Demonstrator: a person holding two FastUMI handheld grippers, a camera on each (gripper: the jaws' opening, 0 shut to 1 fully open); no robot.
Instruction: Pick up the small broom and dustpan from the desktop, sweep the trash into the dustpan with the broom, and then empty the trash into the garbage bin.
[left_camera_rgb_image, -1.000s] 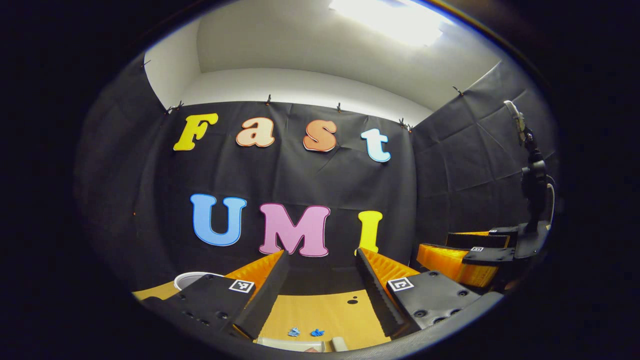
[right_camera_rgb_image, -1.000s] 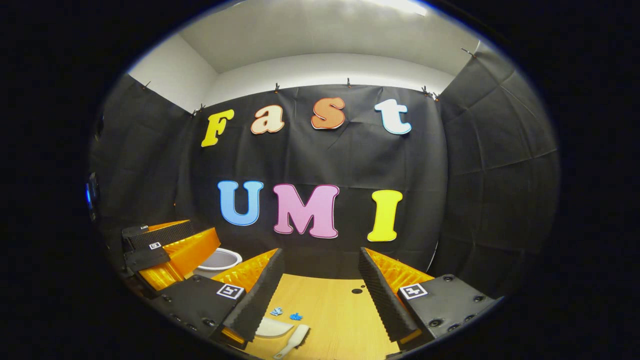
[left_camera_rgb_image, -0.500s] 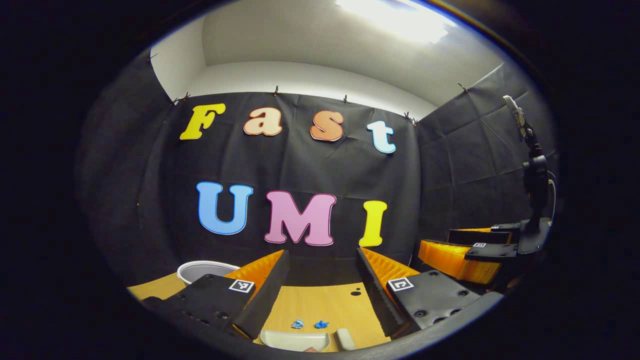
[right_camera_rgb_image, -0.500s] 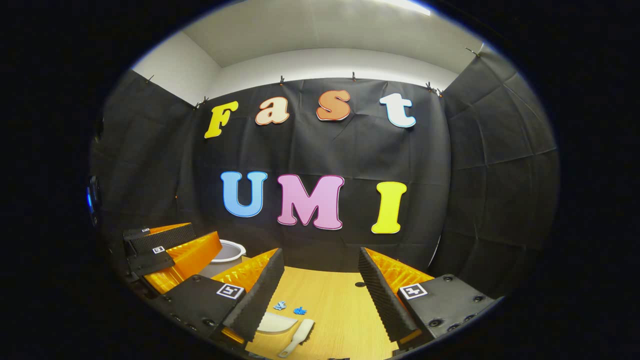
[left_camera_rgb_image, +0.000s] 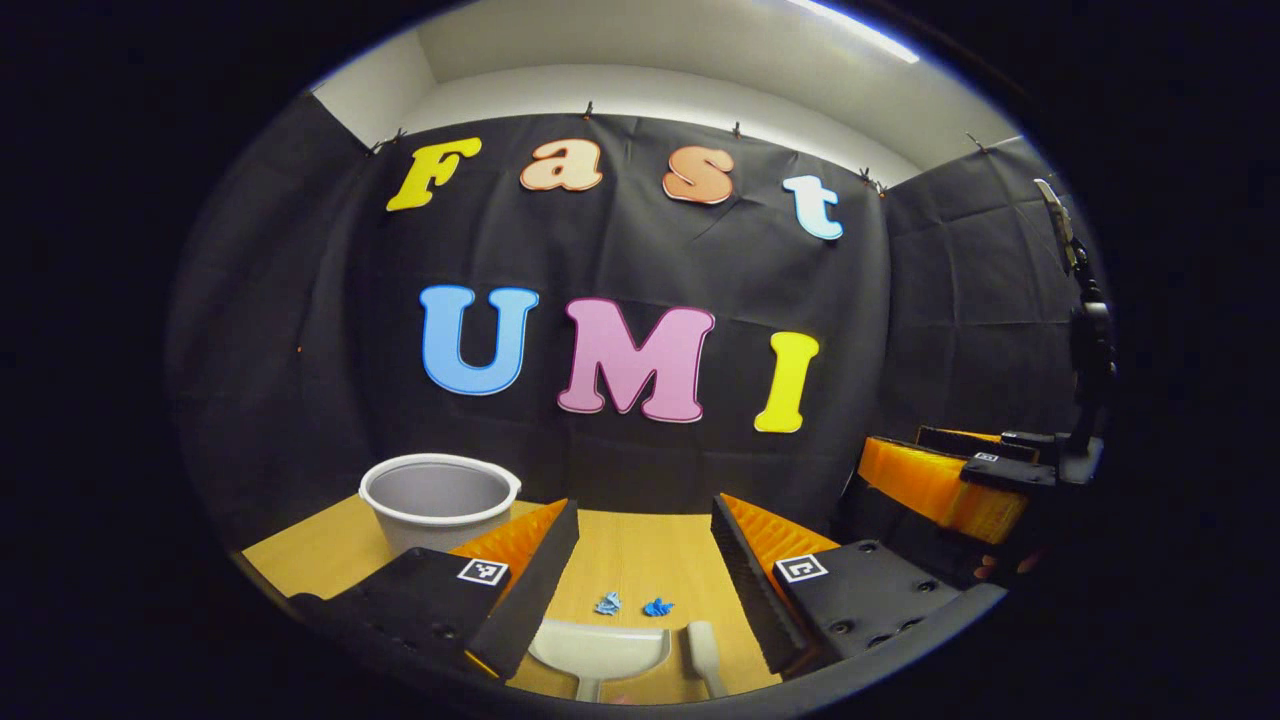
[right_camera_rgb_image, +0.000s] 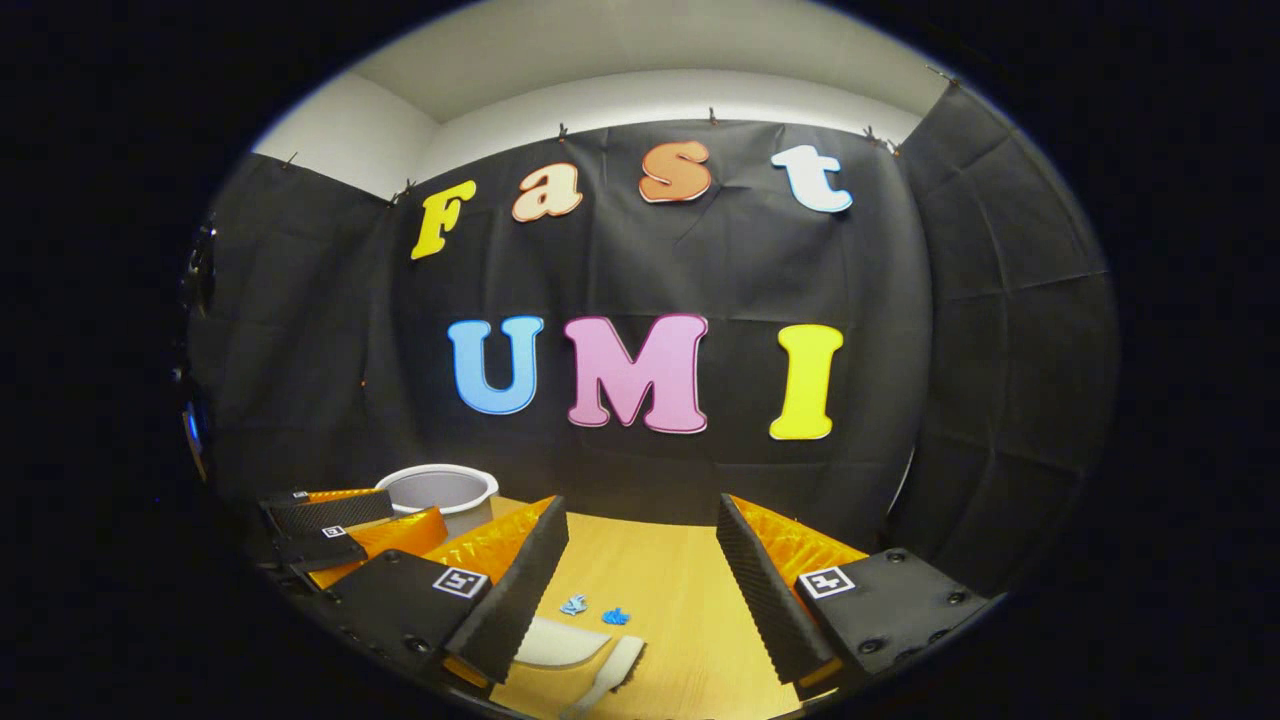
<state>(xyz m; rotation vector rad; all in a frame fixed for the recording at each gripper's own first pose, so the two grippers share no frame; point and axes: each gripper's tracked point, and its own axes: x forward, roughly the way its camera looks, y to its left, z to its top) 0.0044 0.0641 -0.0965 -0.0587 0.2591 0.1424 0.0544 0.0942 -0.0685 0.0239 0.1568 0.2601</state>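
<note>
A white dustpan (left_camera_rgb_image: 598, 647) lies flat on the wooden desktop (left_camera_rgb_image: 320, 555), with a small white broom (left_camera_rgb_image: 703, 655) just right of it. Two blue scraps of trash (left_camera_rgb_image: 632, 605) sit beyond them. My left gripper (left_camera_rgb_image: 640, 560) hovers open above the pan and broom, holding nothing. In the right gripper view the dustpan (right_camera_rgb_image: 558, 640), the broom (right_camera_rgb_image: 615, 668) and the trash (right_camera_rgb_image: 593, 610) lie low and left between the fingers of my open, empty right gripper (right_camera_rgb_image: 640, 560). The left gripper (right_camera_rgb_image: 340, 530) shows at that view's left, the right gripper (left_camera_rgb_image: 950, 485) at the left gripper view's right.
A grey garbage bin (left_camera_rgb_image: 440, 500) with a white rim stands on the desktop at the back left, also seen as the bin (right_camera_rgb_image: 440, 492) behind the left gripper. A small dark hole (right_camera_rgb_image: 713, 541) marks the desktop near the back wall.
Both grippers have tilted down and moved forward; the desktop, bin, dustpan and broom have risen into view. Both stay open.
</note>
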